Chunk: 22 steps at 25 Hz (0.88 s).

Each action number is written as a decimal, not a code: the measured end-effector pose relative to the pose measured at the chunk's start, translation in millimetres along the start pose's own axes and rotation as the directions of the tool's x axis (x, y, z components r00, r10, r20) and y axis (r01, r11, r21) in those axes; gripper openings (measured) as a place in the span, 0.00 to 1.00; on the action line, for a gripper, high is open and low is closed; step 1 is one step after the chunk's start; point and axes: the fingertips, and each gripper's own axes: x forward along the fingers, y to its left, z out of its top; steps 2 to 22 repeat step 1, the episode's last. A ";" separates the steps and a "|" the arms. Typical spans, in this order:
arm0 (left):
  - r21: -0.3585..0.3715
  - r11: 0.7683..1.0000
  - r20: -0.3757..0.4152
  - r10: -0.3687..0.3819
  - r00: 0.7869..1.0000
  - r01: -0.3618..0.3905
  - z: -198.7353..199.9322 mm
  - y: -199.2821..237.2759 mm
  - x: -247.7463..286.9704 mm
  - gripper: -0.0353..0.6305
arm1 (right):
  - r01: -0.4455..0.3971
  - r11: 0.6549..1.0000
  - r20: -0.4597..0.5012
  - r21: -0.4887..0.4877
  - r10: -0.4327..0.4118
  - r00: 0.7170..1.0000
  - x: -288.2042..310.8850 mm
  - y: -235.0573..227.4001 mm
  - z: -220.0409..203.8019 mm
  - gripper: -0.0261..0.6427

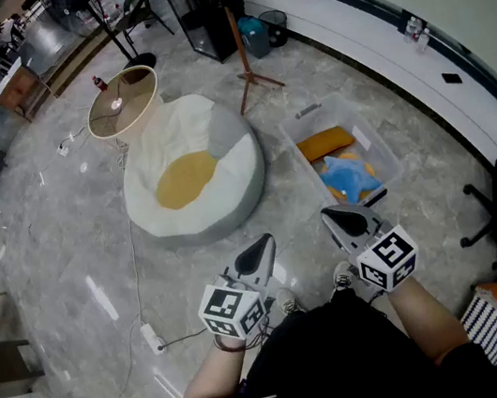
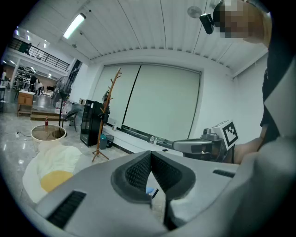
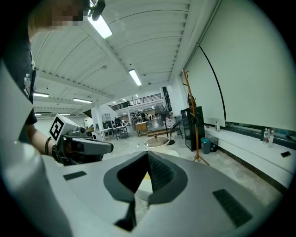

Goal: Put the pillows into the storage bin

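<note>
You hold both grippers low in front of your body, side by side and near each other, above the grey stone floor (image 1: 68, 254). They point away from you and only a little downward. The left gripper (image 1: 262, 242) has its jaws pressed fully together, and nothing is between them. The right gripper (image 1: 333, 217) is the same: the jaws are together and hold nothing.

The storage bin (image 1: 383, 149) stands on the floor at about 12 o'clock from your right gripper, near to it. It is of clear plastic and open at the top. Inside it lies an orange pillow (image 1: 326, 142) at the far end, and a blue pillow (image 1: 351, 177) just beside it at the near end.

A yellow pillow (image 1: 186, 179) lies on top of the white and grey beanbag (image 1: 236, 169), at about 11 o'clock from your left gripper and apart from the bin. Just behind the beanbag, again at 11 o'clock, is a lamp (image 1: 122, 101) with a round shade. A wooden coat stand (image 1: 236, 29) is farther away at 12 o'clock.
</note>
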 end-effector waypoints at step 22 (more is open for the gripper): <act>0.001 1.000 -0.001 -0.001 1.000 0.001 0.2 -1.1 0.1 0.06 | 0.001 1.000 0.001 0.000 -0.001 1.000 -0.8 -0.2 0.3 0.04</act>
